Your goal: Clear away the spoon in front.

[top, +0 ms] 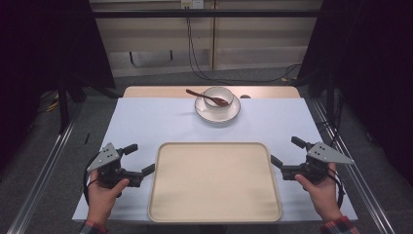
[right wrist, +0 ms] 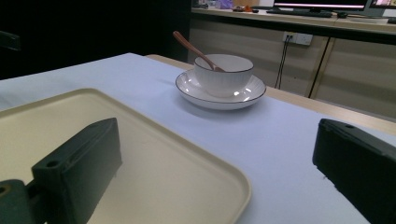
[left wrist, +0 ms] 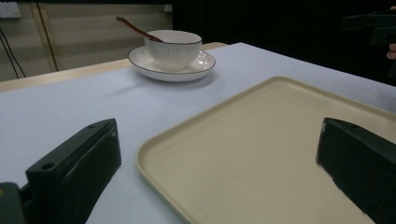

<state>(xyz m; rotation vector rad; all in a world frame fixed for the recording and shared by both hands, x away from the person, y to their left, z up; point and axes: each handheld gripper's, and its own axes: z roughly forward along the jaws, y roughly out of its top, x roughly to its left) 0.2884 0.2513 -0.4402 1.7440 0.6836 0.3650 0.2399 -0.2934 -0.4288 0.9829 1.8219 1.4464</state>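
I had both grippers parked low on the white table, one at either side of the beige tray. My left gripper sat at about nine o'clock from the tray's middle, its jaws spread wide with nothing between them, one jaw tip just at the tray's left rim. In the left gripper view the two black jaws stood far apart, the near corner of the tray lying between them. My right gripper sat at three o'clock from the tray, likewise released and gripping nothing, with one jaw tip close to the right rim. The right gripper view showed the tray's corner under the left jaw and bare table under the other.

At twelve o'clock, well beyond the tray, a white bowl stood on a white saucer, and a brown spoon leaned in the bowl, its handle pointing toward ten o'clock.
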